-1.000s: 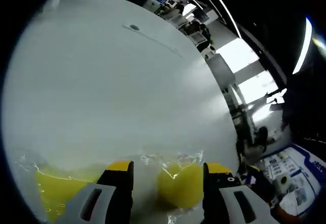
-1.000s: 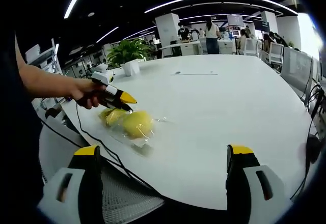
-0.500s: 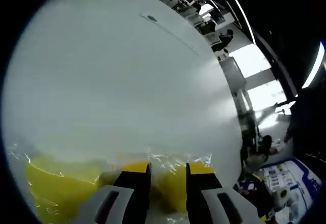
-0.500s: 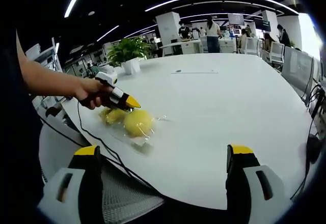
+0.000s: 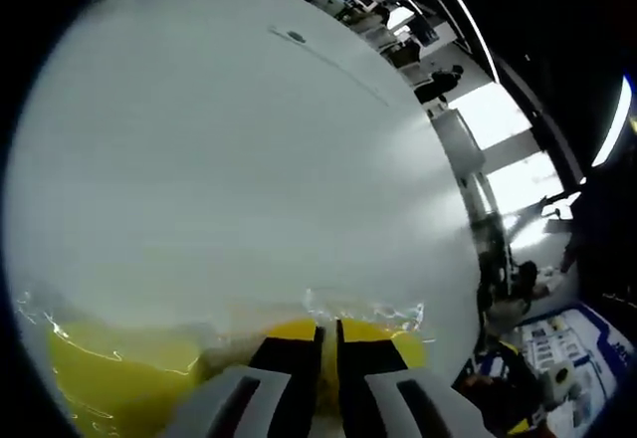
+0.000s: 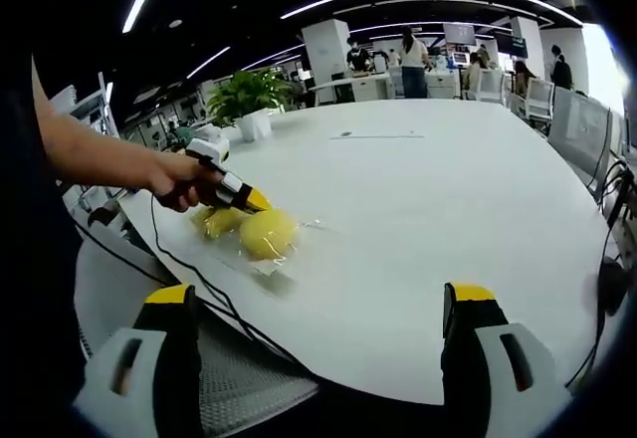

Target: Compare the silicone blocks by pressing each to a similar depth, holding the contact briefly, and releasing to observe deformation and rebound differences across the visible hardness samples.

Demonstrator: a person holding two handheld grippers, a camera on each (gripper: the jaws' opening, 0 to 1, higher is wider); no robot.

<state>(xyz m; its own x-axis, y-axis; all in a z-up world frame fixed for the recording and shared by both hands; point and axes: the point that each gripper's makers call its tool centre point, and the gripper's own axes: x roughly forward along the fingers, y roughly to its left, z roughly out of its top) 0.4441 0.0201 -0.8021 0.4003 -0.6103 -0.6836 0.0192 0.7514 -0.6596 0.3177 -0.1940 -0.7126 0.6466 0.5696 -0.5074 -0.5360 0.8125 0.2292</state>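
Looking along your left gripper [image 5: 328,343], you see its two yellow-tipped jaws drawn together until only a thin slit stays between them, their tips down on the yellow blocks. Nothing visible sits in that slit, so your left tool reads as closed. The rounder yellow block [image 5: 398,338] bulges just past the jaw tips on both sides, and the second yellow block [image 5: 109,383] lies beside it toward the lower left of that view. Both sit inside a clear plastic wrap [image 5: 363,311] whose crinkled edges glint around them. Beyond the blocks the white table [image 5: 229,129] runs off bare toward a small dark round fitting [image 5: 296,36] at its far side.

In the right gripper view, your right gripper [image 6: 320,314] is nearest, its jaws spread wide apart with nothing between them, held near the table's close edge and well apart from the blocks. Past it, on the table, the round yellow block [image 6: 267,233] rests in its wrap with the other block [image 6: 221,221] touching it on the left. Your hand [image 6: 174,181] holds the left gripper [image 6: 247,199] with its tip on them. A black cable [image 6: 199,284] trails from it over the table edge. Farther beyond the blocks stands a potted plant [image 6: 249,100], and people [image 6: 413,60] stand among desks behind the table.
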